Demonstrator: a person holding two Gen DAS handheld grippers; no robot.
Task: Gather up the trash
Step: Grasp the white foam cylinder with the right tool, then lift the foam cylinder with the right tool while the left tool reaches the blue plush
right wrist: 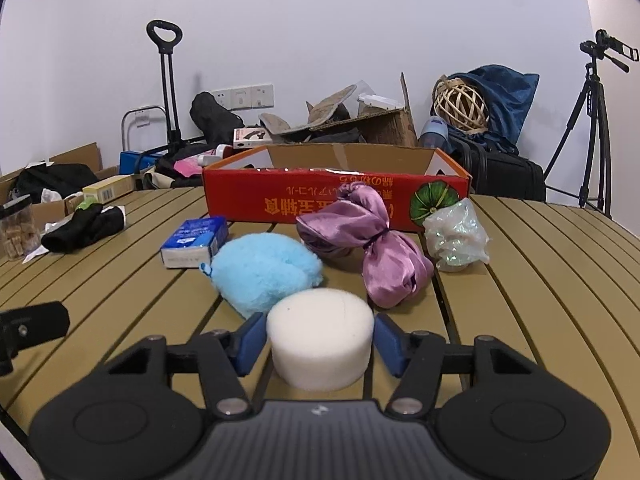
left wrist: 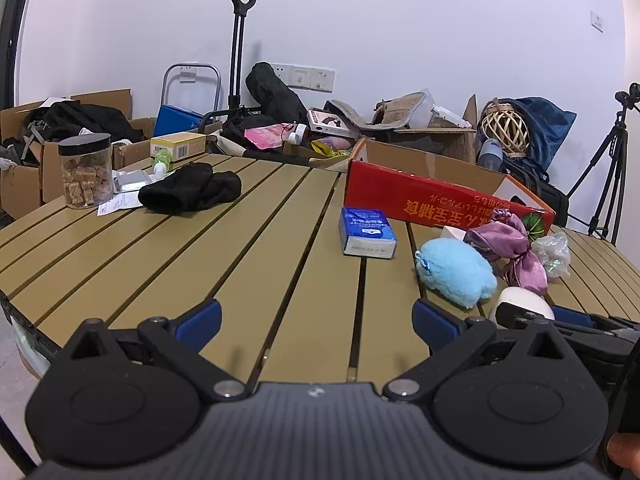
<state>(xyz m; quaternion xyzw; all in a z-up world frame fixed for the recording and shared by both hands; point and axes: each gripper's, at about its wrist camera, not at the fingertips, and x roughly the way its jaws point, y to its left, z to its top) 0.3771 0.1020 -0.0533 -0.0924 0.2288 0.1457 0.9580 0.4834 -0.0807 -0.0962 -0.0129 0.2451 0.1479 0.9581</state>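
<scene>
My right gripper (right wrist: 320,338) is shut on a white foam cylinder (right wrist: 320,332), held just above the slatted table (right wrist: 120,300). The cylinder also shows in the left wrist view (left wrist: 524,298). Beyond it lie a blue fluffy toy (right wrist: 264,272), a purple satin cloth (right wrist: 368,248), a crumpled iridescent plastic wrap (right wrist: 456,240) and a blue tissue pack (right wrist: 196,240). An open red cardboard box (right wrist: 336,196) stands behind them. My left gripper (left wrist: 316,322) is open and empty over the table's near edge, left of the right gripper.
On the table's left lie a black cloth (left wrist: 192,192), a jar of brown cubes (left wrist: 85,170), paper slips (left wrist: 120,202) and a yellow box (left wrist: 178,146). Behind the table are cardboard boxes, bags, a trolley handle (left wrist: 240,40) and a tripod (right wrist: 592,120).
</scene>
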